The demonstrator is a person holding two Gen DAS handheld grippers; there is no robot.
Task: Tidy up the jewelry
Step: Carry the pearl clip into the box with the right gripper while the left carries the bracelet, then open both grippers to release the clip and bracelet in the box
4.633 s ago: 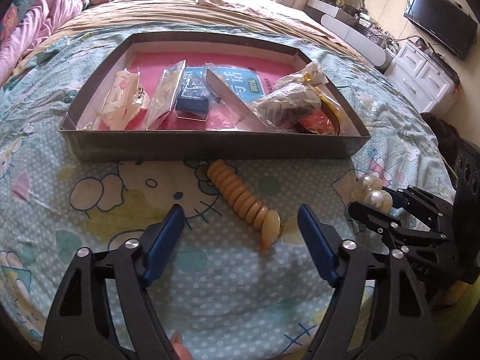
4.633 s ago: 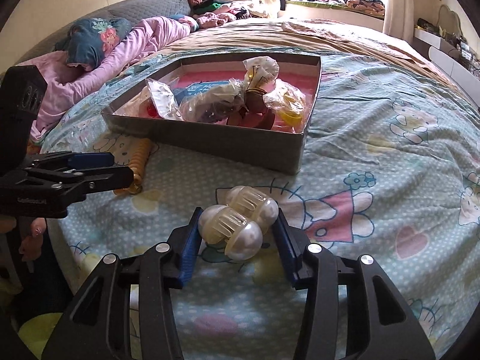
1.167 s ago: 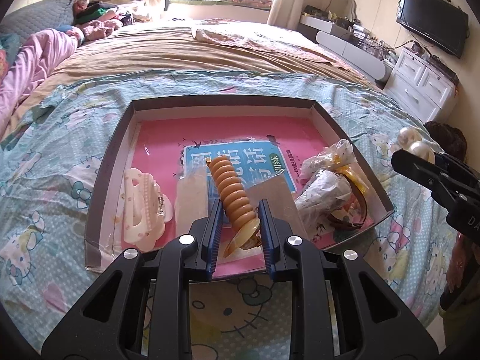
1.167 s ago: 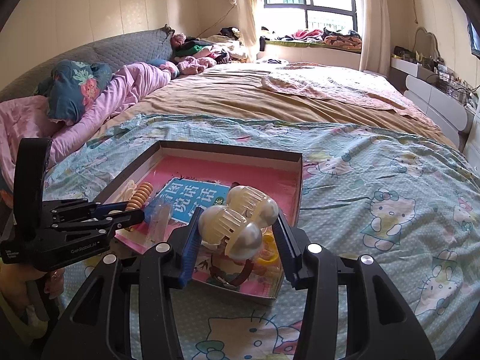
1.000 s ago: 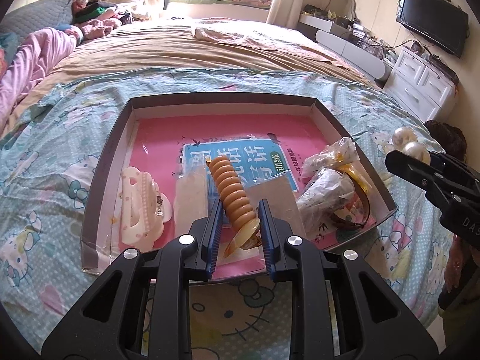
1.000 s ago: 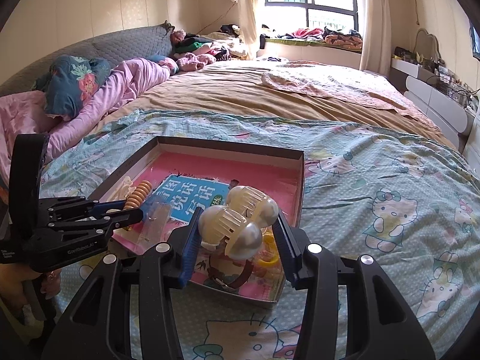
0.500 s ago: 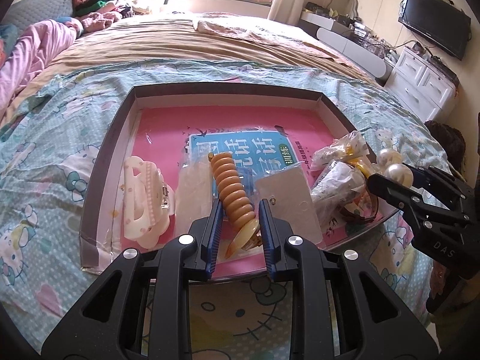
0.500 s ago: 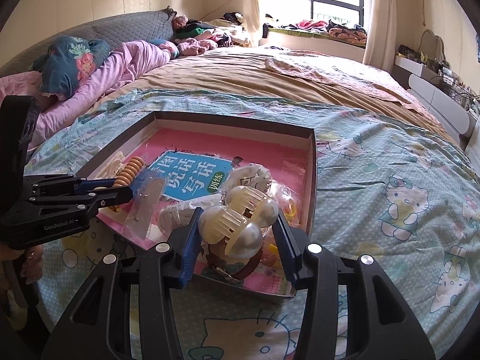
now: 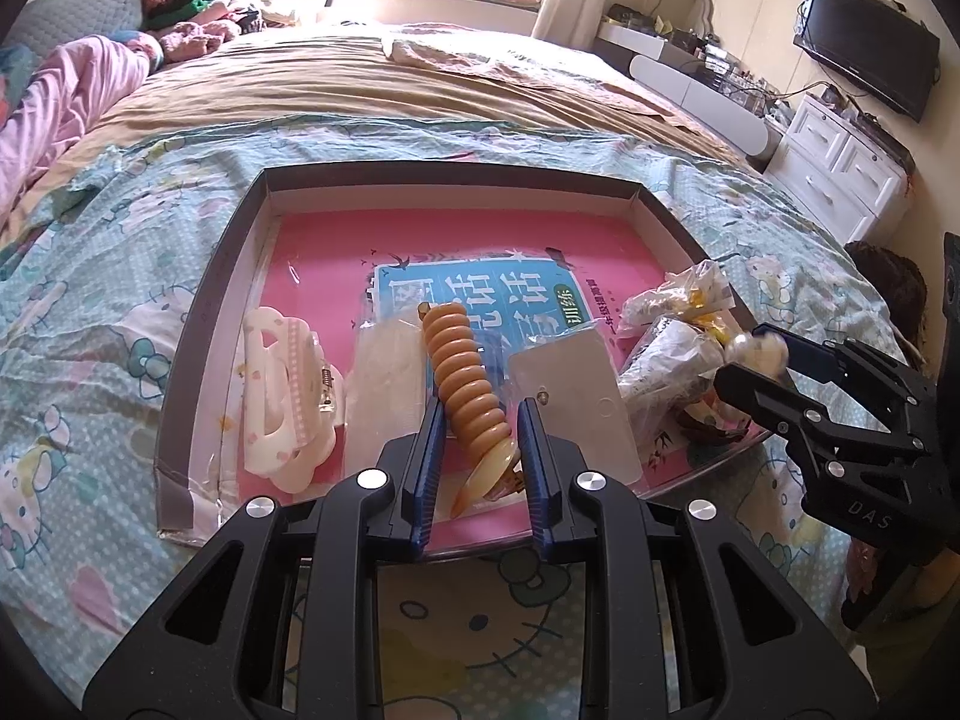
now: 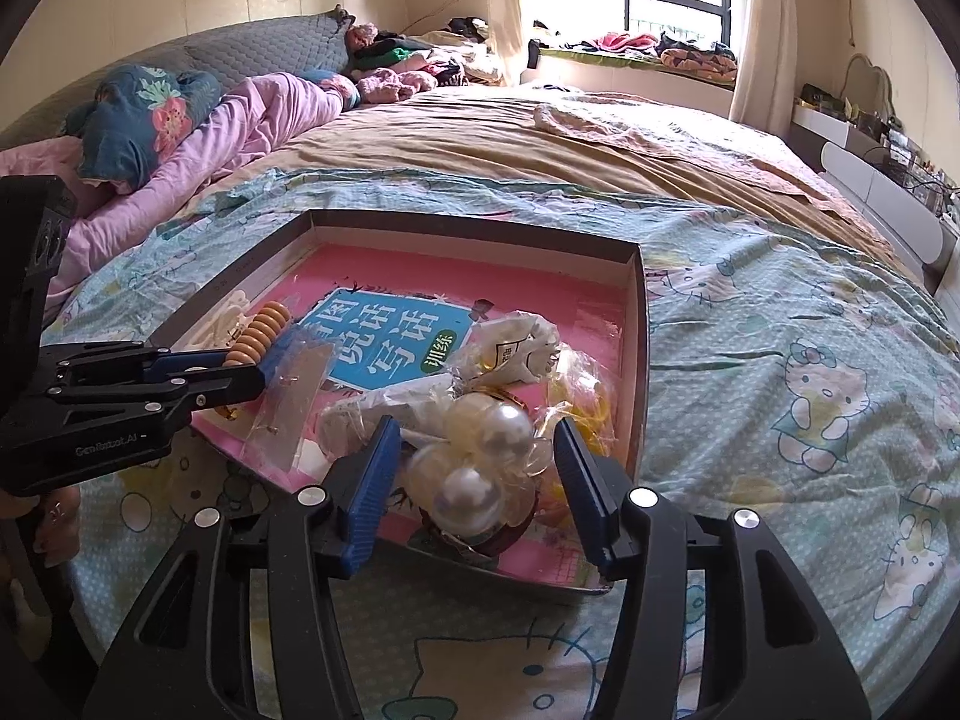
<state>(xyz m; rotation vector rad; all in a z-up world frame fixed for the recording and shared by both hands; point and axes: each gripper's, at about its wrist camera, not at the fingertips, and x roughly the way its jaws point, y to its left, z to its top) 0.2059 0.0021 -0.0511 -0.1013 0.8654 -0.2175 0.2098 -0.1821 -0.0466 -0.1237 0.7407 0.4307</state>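
My left gripper (image 9: 477,450) is shut on an amber ribbed hair clip (image 9: 465,384) and holds it over the near edge of the shallow box (image 9: 204,312). The clip also shows in the right wrist view (image 10: 261,330). My right gripper (image 10: 477,474) has its jaws apart. A pearl hair clip (image 10: 480,456) sits blurred between them, over the box's near right corner. I cannot tell whether the fingers still touch it. In the left wrist view the right gripper (image 9: 774,366) shows at the right with the pearl clip (image 9: 759,351).
The box holds a white claw clip (image 9: 288,396), clear plastic bags (image 9: 564,402), crumpled wrapped items (image 9: 672,336) and a yellow bangle (image 10: 582,402) on a pink and blue sheet (image 9: 480,288). It lies on a Hello Kitty bedspread (image 10: 810,396).
My right gripper has opened wider and the pearl clip has dropped lower between its fingers. Both grippers came down closer over the box. The left still holds the amber clip.
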